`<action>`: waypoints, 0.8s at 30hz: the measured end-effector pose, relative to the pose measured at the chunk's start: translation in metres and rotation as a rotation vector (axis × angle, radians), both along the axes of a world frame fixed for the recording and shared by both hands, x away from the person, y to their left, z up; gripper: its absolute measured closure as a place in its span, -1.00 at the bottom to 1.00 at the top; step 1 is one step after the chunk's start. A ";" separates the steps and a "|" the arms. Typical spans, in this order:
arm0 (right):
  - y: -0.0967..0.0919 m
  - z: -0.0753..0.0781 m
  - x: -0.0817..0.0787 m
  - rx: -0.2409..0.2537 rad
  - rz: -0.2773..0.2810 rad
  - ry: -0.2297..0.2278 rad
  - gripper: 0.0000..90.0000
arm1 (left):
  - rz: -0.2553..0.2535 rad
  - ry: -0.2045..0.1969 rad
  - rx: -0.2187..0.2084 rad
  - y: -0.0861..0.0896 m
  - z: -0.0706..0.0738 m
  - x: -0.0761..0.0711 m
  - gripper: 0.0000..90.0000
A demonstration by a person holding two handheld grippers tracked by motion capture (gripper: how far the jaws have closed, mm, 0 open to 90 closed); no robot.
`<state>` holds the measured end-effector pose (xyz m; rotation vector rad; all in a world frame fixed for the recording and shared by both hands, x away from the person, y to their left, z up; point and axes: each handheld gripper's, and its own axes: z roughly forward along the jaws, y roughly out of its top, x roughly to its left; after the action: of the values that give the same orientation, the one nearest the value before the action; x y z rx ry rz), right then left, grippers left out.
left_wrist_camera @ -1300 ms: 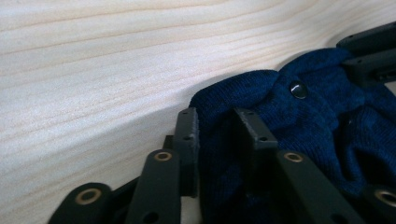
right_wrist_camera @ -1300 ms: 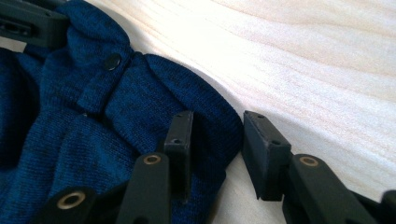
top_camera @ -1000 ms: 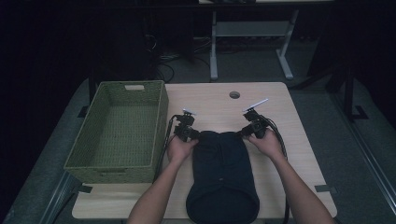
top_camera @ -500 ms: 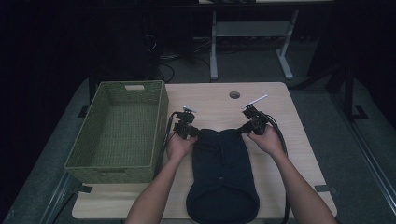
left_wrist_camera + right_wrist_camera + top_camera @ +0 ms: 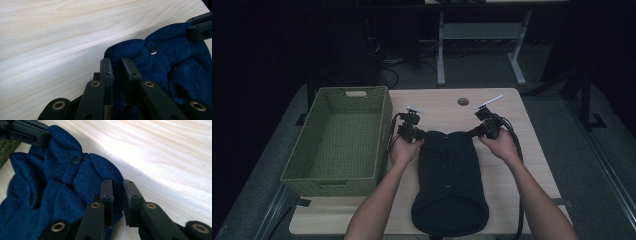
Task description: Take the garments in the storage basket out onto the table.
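A dark blue knit garment (image 5: 449,175) lies lengthwise on the light wooden table (image 5: 442,105), its far end held up at both corners. My left gripper (image 5: 419,135) is shut on the left corner, and in the left gripper view the knit (image 5: 175,57) runs between the close-set pads (image 5: 117,63). My right gripper (image 5: 474,132) pinches the right corner; its jaws have just been closing, and the fabric (image 5: 50,190) sits between them (image 5: 117,185). A dark snap button (image 5: 153,50) shows near the top edge.
A green woven basket (image 5: 302,150) stands with nothing in it at the table's left side, close to my left hand. A round cable hole (image 5: 463,102) sits in the tabletop beyond the garment. Dark floor and a desk frame (image 5: 442,45) lie behind the table.
Both hands have risen a little, lifting the garment's far edge off the table. The far edge is now drawn up between the two grippers.
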<state>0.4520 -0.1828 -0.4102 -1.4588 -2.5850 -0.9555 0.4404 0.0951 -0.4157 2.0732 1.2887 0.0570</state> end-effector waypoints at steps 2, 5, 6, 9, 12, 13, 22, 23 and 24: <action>-0.001 0.005 0.001 0.000 0.000 -0.005 0.76 | 0.002 -0.015 -0.002 0.000 0.005 0.001 0.78; -0.001 0.012 0.001 0.004 0.000 -0.019 0.77 | 0.001 -0.026 -0.006 -0.001 0.011 0.002 0.78; -0.002 0.014 0.001 0.007 0.000 -0.028 0.77 | -0.002 -0.025 -0.007 -0.001 0.013 0.003 0.78; -0.003 0.021 0.002 0.008 0.002 -0.033 0.77 | -0.003 -0.034 -0.011 -0.002 0.018 0.005 0.78; -0.005 0.027 0.003 0.007 0.002 -0.045 0.77 | -0.014 -0.046 -0.002 -0.003 0.026 0.007 0.78; -0.005 0.030 0.003 0.008 0.001 -0.053 0.77 | -0.014 -0.049 -0.002 -0.004 0.029 0.008 0.78; -0.009 0.051 0.006 0.011 -0.003 -0.086 0.77 | -0.026 -0.076 -0.007 -0.006 0.051 0.017 0.78; -0.009 0.053 0.007 0.011 -0.003 -0.089 0.77 | -0.022 -0.081 -0.009 -0.007 0.053 0.017 0.78; -0.010 0.055 0.007 0.010 0.001 -0.097 0.77 | -0.024 -0.088 -0.009 -0.007 0.058 0.019 0.78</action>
<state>0.4592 -0.1923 -0.3548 -1.4441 -2.6430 -1.0626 0.4595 0.0883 -0.3581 2.0547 1.2085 0.1305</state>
